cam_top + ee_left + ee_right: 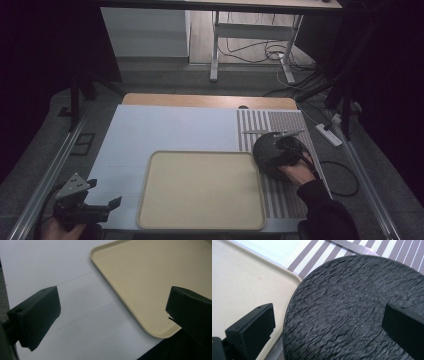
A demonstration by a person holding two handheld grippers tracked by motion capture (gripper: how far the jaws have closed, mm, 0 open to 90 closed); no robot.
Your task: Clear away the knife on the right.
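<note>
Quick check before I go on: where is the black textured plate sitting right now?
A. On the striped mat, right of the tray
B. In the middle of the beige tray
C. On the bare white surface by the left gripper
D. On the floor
A: the black plate lies on the striped mat beside the empty beige tray, under the right gripper.

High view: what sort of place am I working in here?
Probably a lab or recording workspace, not a home. A metal rail frame flanks the table, loose cables lie on the floor under a height-adjustable desk, and a power strip sits beside the table.
</note>
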